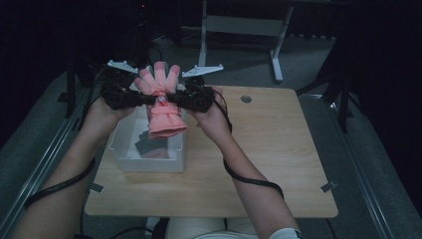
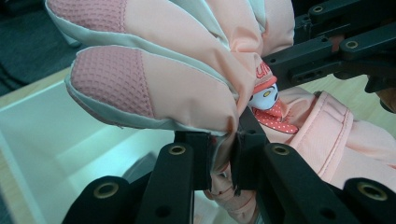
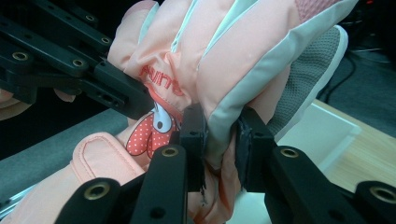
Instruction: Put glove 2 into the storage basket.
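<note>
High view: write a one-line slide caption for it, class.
Both tongs, left and right, grip a pink glove above a white bin on the table.

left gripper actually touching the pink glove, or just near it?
Touching. The left gripper view shows the left gripper with both jaws pinched on the edge of the pink glove, fabric squeezed between the pads with no gap.

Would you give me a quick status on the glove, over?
Left gripper and right gripper both clamped on pink glove. Glove held above white bin, fingers up. Nothing in the way.
</note>
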`<state>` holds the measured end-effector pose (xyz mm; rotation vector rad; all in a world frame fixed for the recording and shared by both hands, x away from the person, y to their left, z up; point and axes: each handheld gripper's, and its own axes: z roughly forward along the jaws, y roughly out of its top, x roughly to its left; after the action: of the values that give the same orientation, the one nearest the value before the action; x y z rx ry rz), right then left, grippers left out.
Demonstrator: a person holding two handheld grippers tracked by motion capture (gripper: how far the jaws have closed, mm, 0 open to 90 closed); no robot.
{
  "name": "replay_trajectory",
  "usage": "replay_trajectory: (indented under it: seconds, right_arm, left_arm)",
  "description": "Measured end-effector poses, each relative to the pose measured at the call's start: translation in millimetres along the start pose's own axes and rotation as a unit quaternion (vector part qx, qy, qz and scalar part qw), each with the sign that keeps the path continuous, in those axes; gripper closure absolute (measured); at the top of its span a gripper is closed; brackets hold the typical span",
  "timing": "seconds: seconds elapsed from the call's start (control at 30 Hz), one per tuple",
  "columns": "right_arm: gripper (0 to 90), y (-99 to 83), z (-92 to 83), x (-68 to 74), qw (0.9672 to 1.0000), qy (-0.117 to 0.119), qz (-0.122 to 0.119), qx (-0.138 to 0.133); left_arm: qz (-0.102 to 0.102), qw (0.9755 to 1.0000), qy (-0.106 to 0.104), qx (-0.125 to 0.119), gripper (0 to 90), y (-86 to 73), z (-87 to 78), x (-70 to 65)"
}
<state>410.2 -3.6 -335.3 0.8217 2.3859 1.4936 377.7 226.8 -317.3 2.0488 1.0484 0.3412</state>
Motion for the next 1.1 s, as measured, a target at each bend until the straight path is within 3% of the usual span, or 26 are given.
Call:
replay_trajectory:
  seconds: [0.07, 0.27, 0.7, 0.83, 1.0, 1.1]
  right_arm:
    - [75.1, -0.1, 19.0, 3.8, 0.9999, 0.010, 0.000, 0.010]
    - [75.1, -7.0, 49.8, 3.5, 0.9993, 0.013, 0.008, 0.034]
    - [75.1, -35.4, 97.6, -6.8, 0.9950, 0.005, 0.029, 0.096]
    - [75.7, -45.3, 112.5, -7.1, 0.9911, -0.005, 0.035, 0.129]
    - [75.8, -50.0, 119.8, -7.9, 0.9875, -0.008, 0.048, 0.150]
    - [75.7, -52.2, 128.2, -6.7, 0.9839, -0.016, 0.051, 0.171]
  left_arm:
    - [-0.011, 0.9998, 0.011, 0.010, 79.9, -9.1, -0.1, 11.6]
    - [-0.035, 0.9991, 0.012, 0.018, 79.9, -27.5, 12.3, 30.4]
    - [-0.079, 0.9954, 0.003, 0.053, 79.9, -62.3, 54.0, 58.5]
    - [-0.087, 0.9936, 0.004, 0.072, 80.0, -73.4, 68.8, 63.0]
    - [-0.089, 0.9927, 0.007, 0.081, 80.1, -77.3, 73.6, 63.8]
    - [-0.087, 0.9896, 0.025, 0.112, 79.9, -76.3, 79.9, 63.0]
